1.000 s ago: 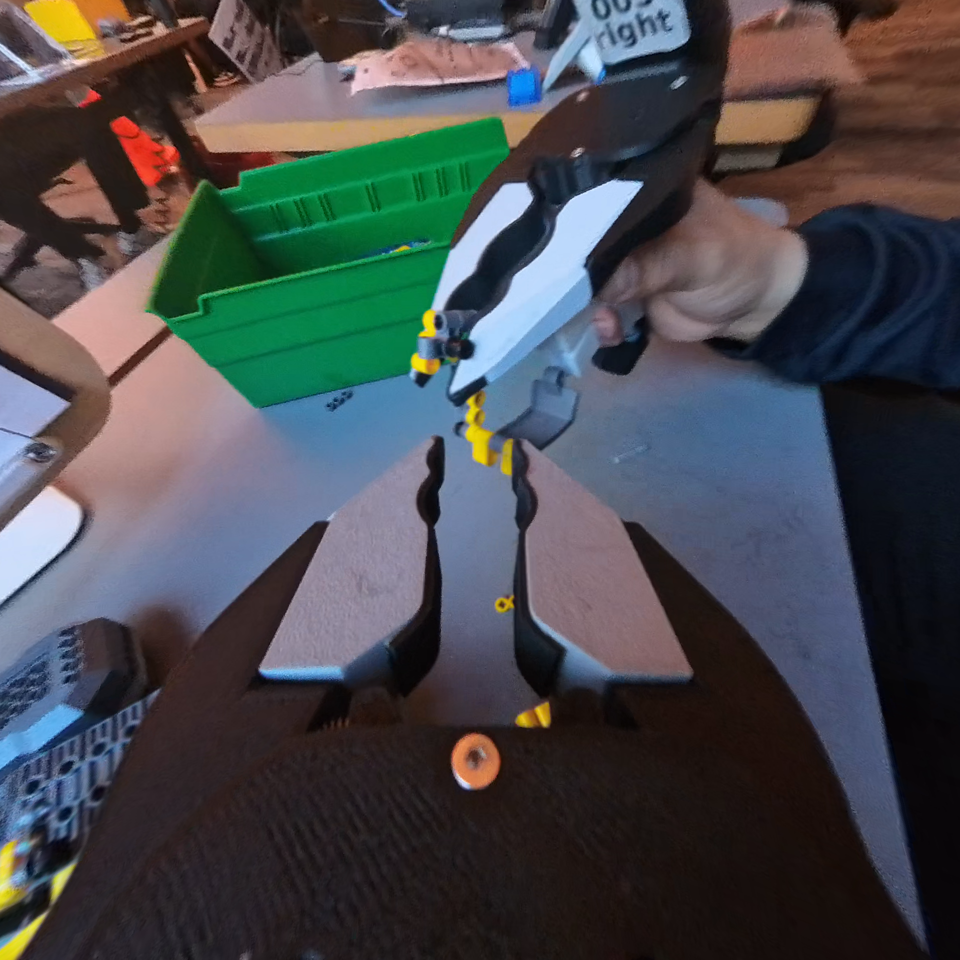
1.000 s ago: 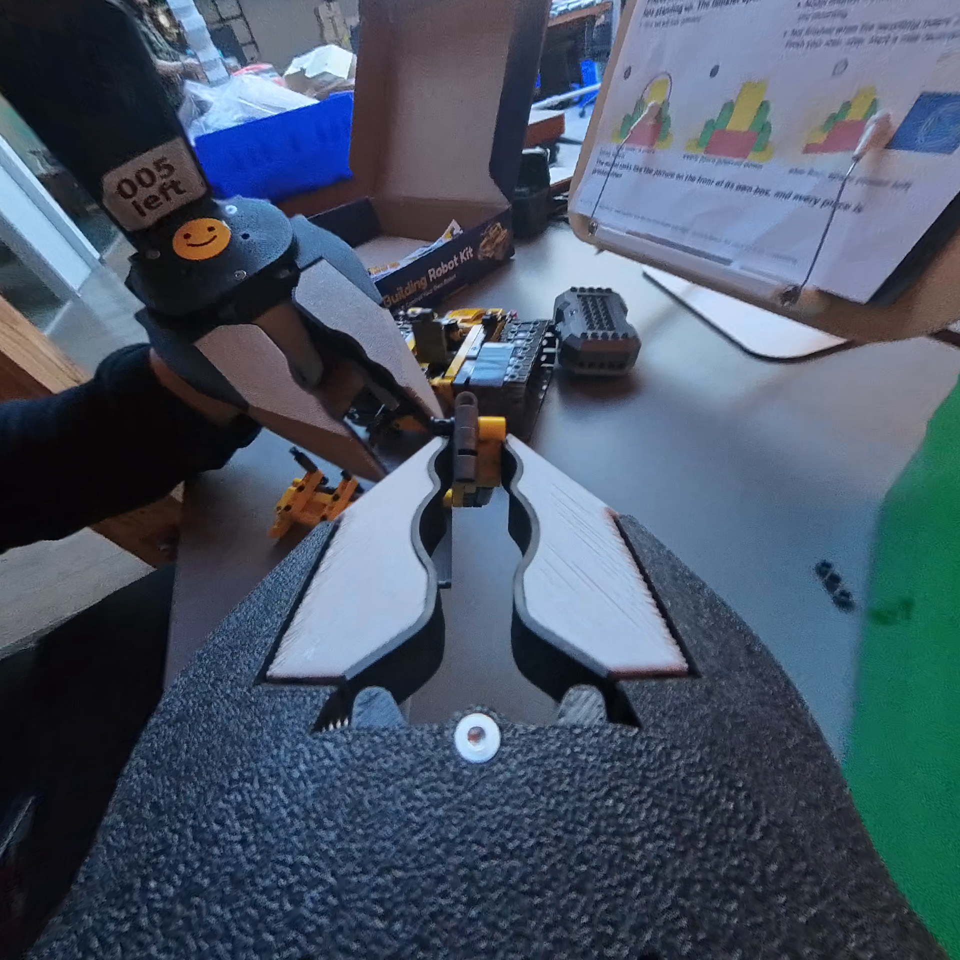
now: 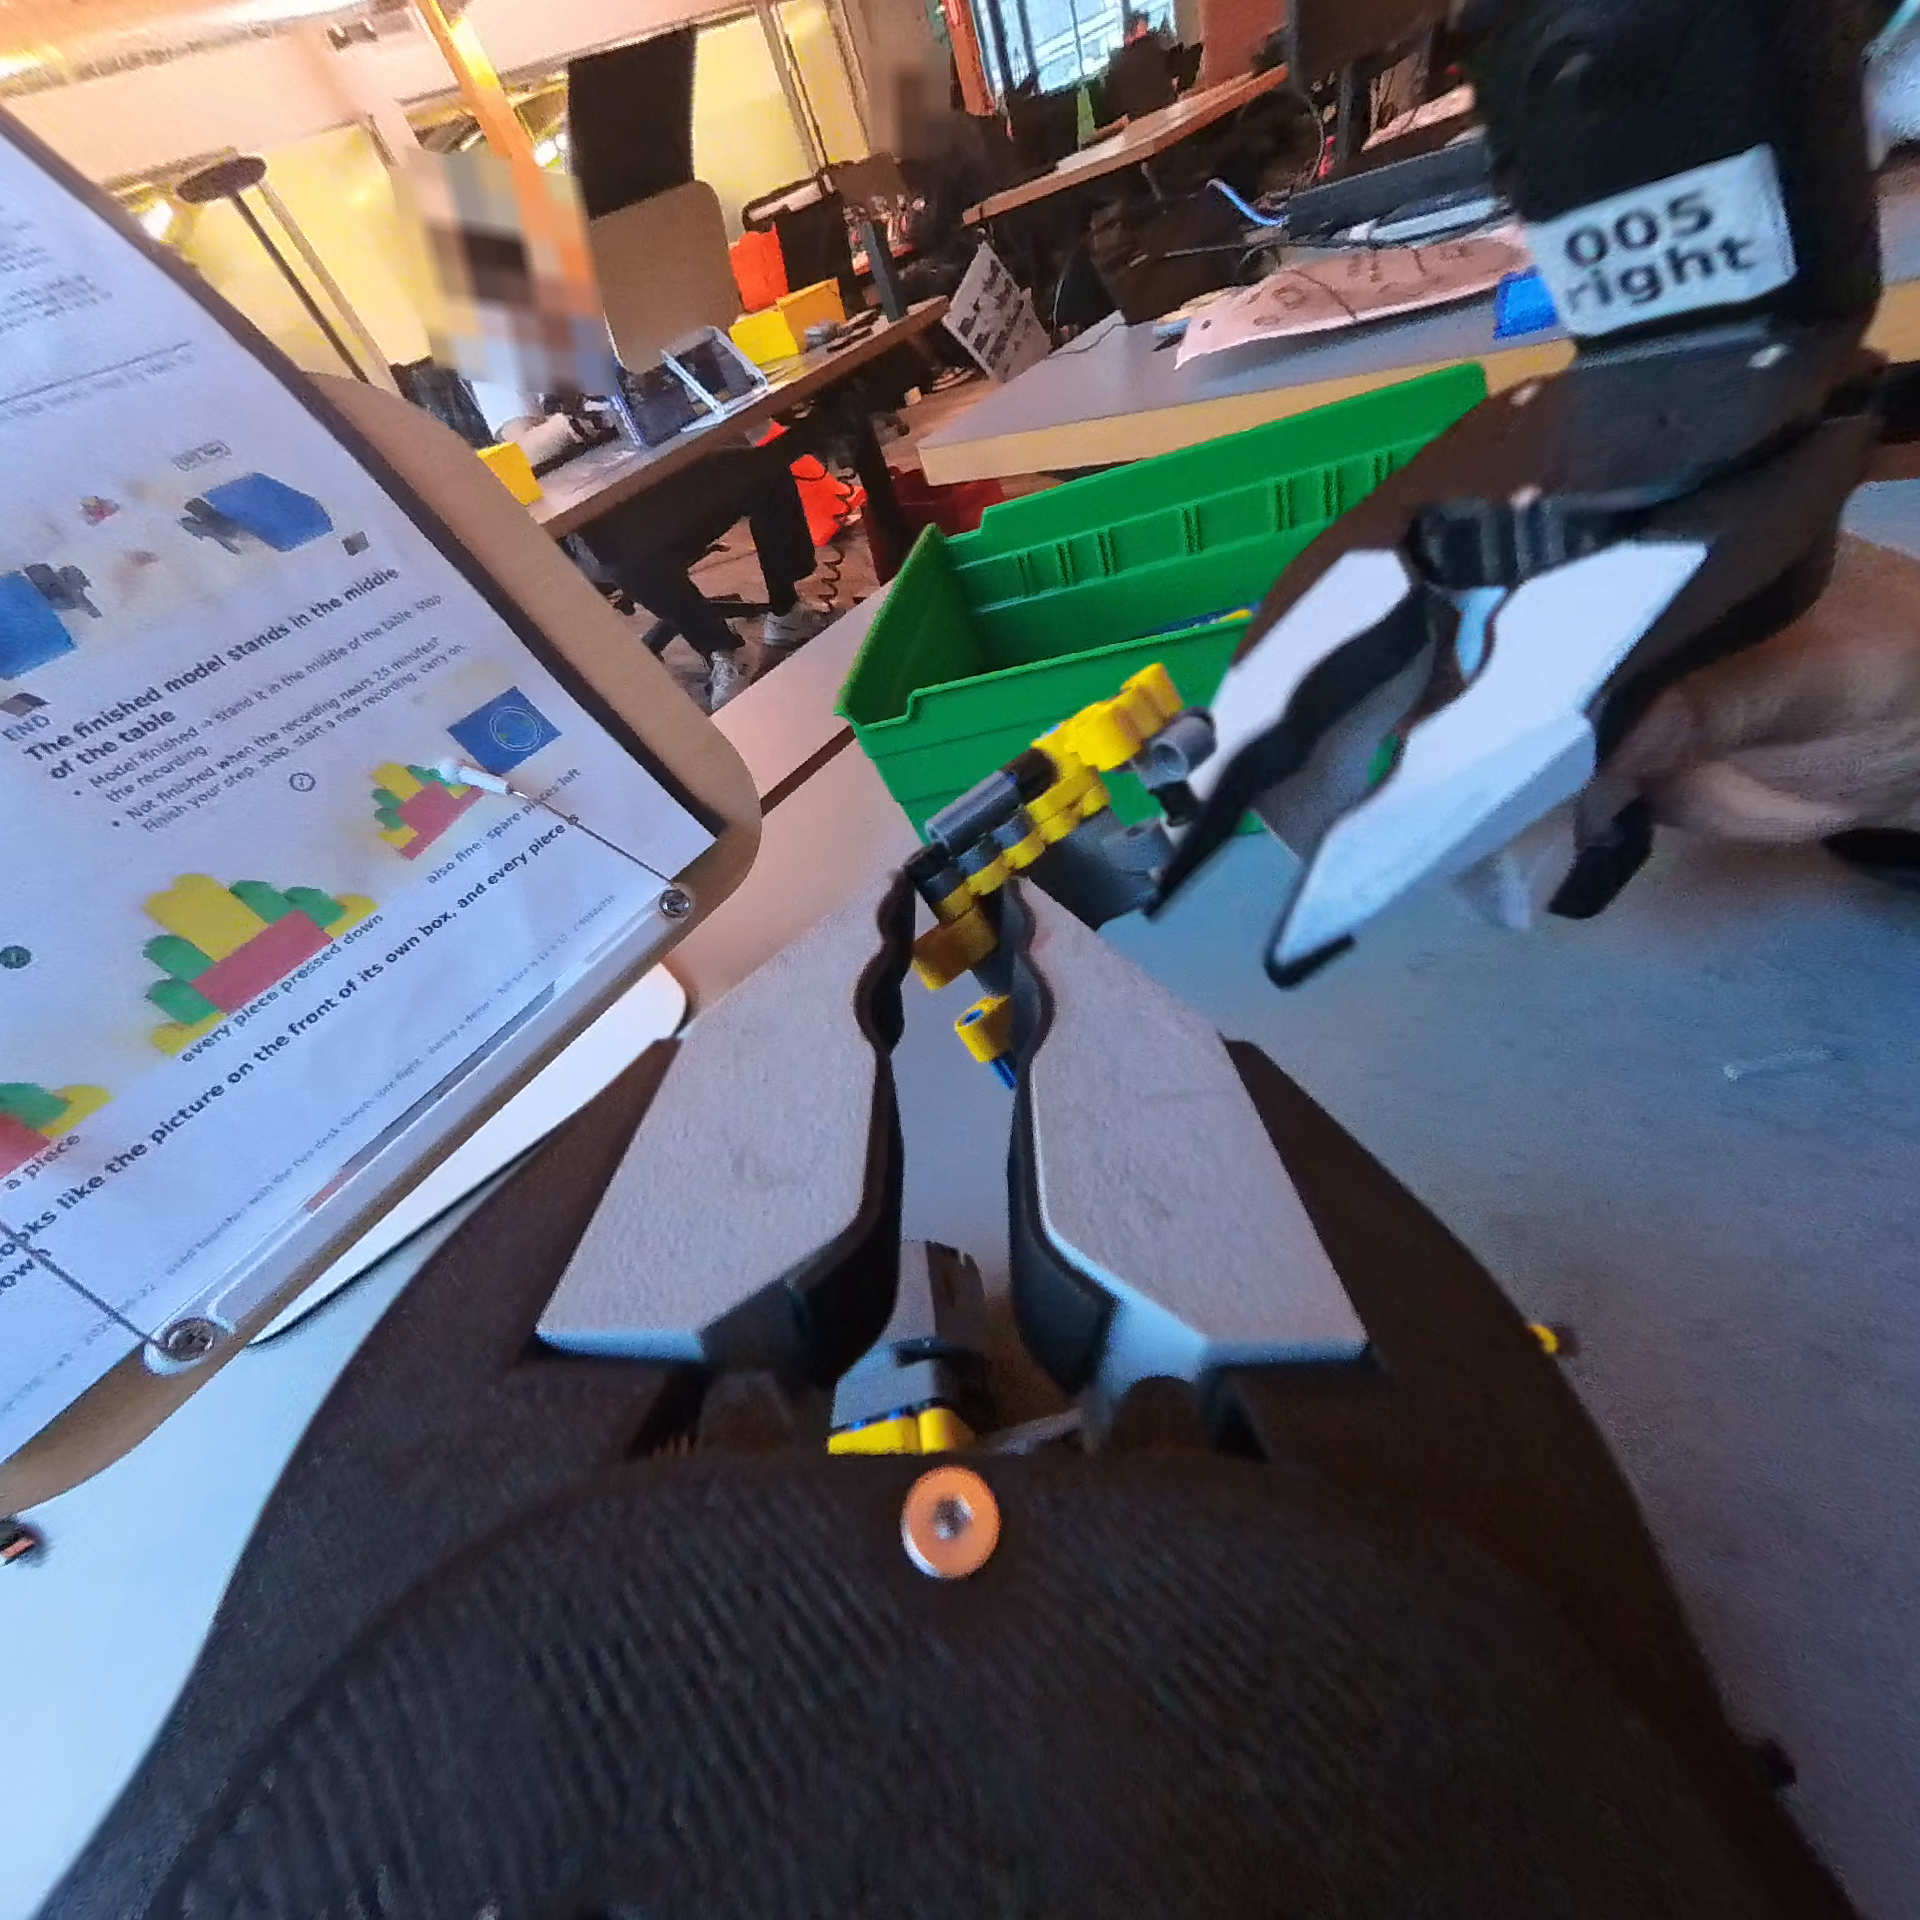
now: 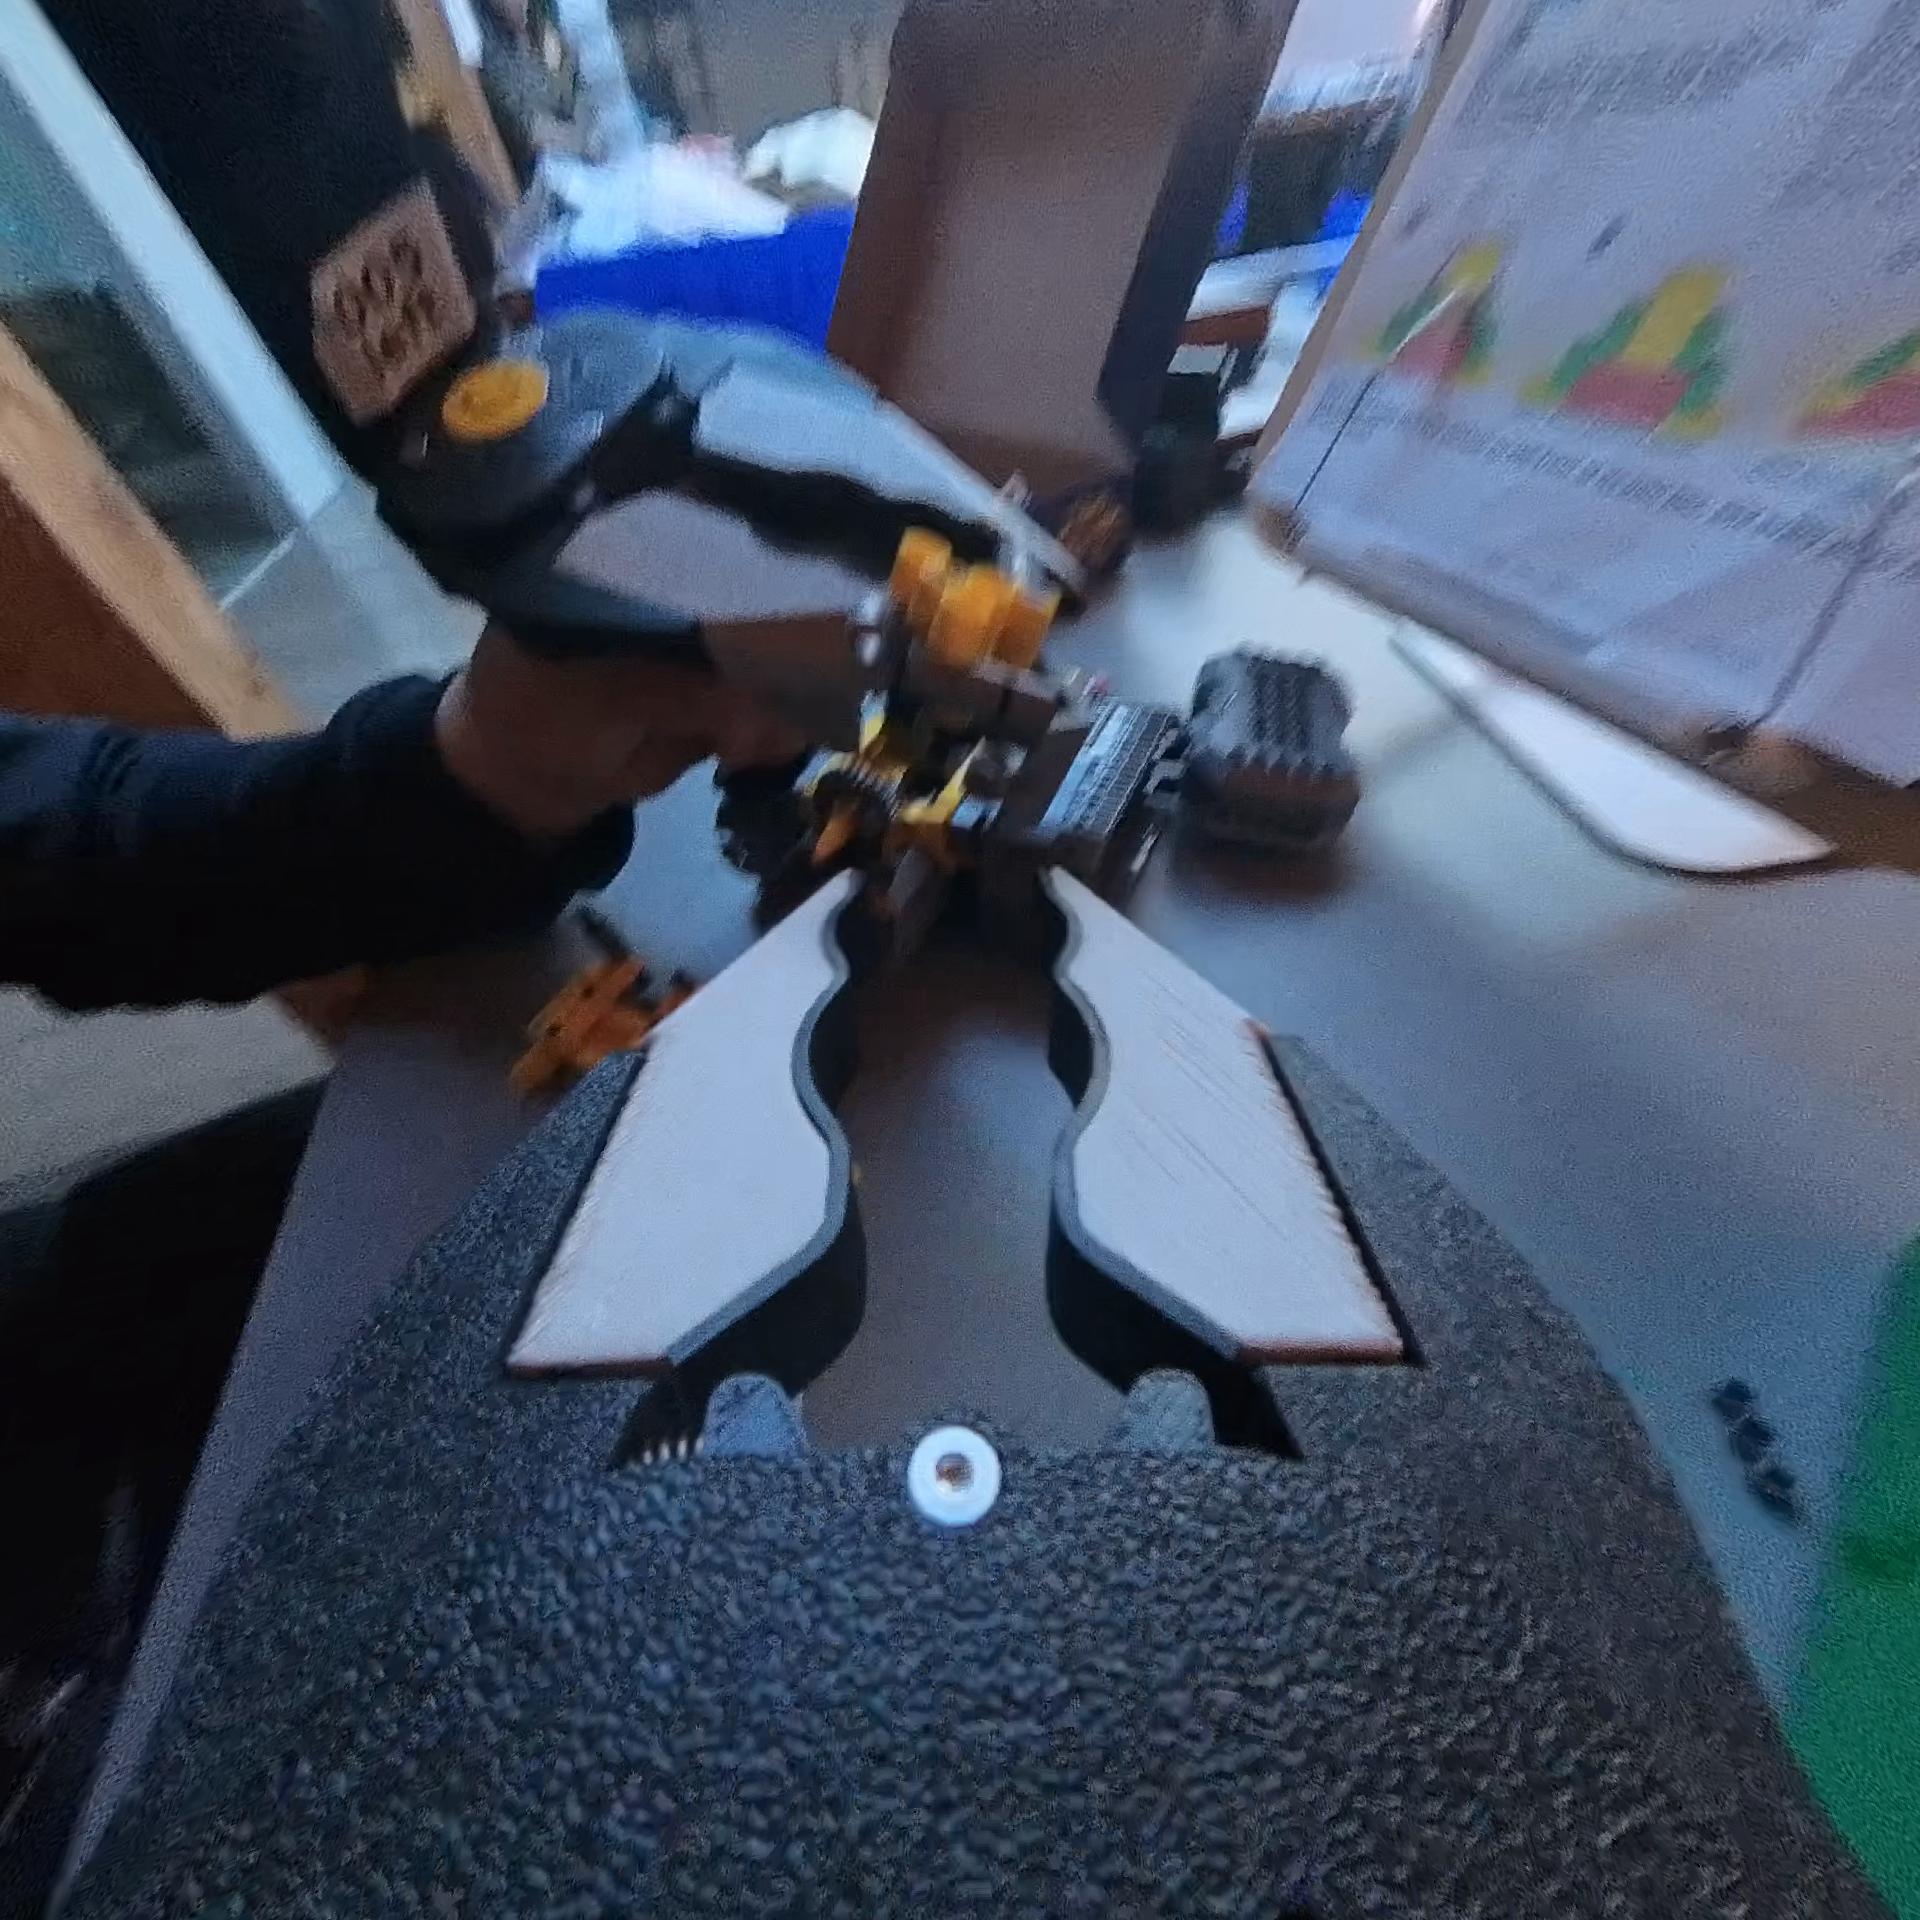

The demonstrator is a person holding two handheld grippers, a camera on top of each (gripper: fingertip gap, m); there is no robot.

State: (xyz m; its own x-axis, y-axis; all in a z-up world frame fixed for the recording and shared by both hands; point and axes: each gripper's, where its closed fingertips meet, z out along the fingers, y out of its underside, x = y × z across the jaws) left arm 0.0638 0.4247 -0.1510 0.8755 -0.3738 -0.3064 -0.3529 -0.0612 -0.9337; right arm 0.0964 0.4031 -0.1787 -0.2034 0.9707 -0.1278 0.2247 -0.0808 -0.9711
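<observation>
My left gripper (image 3: 961, 914) is shut on a small yellow and grey brick assembly (image 3: 1049, 800) and holds it in the air above the grey table (image 3: 1558, 1143). The assembly sticks out past the fingertips toward the right gripper (image 3: 1221, 935), which is open with its tips just beside the assembly. In the blurred right wrist view my right gripper (image 4: 948, 888) is open with nothing between its fingers. The left gripper (image 4: 961, 618) there holds the yellow assembly (image 4: 966, 608) just ahead and above. A larger black and yellow brick model (image 4: 1091, 769) stands on the table behind.
A green bin (image 3: 1039, 665) stands at the back of the table. An instruction board on a stand (image 3: 312, 831) is at the left. A black ribbed block (image 4: 1268, 738), a loose yellow piece (image 4: 592, 1023), small black parts (image 4: 1756, 1444) and an open cardboard box (image 4: 987, 260) are around the model. Tip to tip, the grippers are about 5 cm apart.
My right gripper has opened, let go of the assembly and drawn back a little. My left gripper has kept the assembly, risen and turned left, so the instruction board now shows.
</observation>
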